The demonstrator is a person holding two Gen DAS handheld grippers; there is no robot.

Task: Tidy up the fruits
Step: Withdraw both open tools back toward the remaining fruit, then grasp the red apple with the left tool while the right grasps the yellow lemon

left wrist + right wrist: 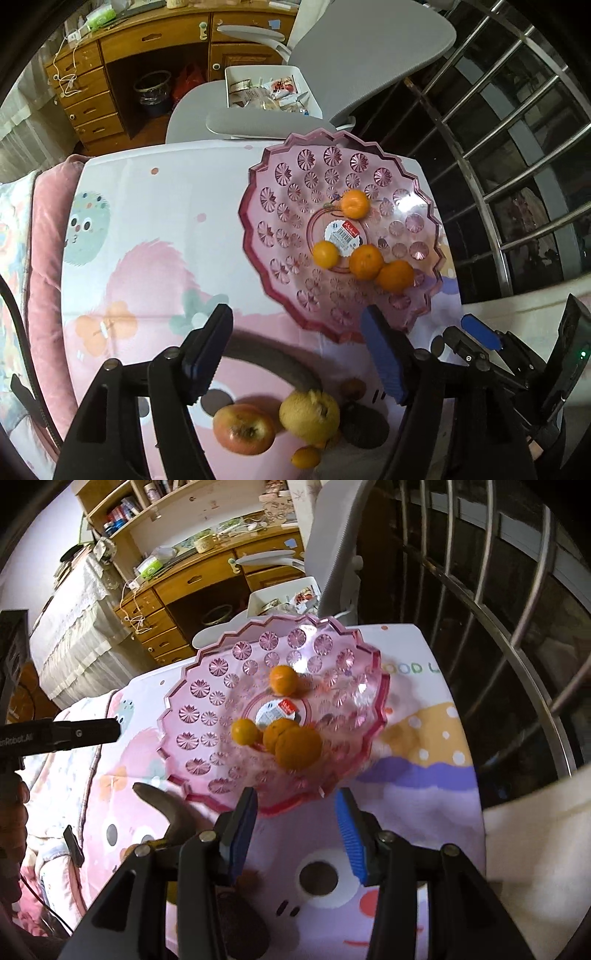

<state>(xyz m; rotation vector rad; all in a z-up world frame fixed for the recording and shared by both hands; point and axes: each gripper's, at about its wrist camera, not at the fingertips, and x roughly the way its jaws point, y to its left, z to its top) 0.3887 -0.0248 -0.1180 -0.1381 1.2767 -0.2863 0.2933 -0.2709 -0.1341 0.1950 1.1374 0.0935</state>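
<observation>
A pink cut-pattern dish sits on the cartoon-print cloth and holds several small oranges. My left gripper hangs open above the cloth just short of the dish, with nothing between its fingers. Below it lie a red apple, a yellow pear-like fruit, a small orange and a dark curved banana. My right gripper is at the dish's near rim, its blue pads apart with only the rim and cloth seen between them.
A grey chair stands past the table's far edge with a white box of packets on its seat. Metal window bars run along the right. A pink cushion lies at the left. A dark fruit lies under my right gripper.
</observation>
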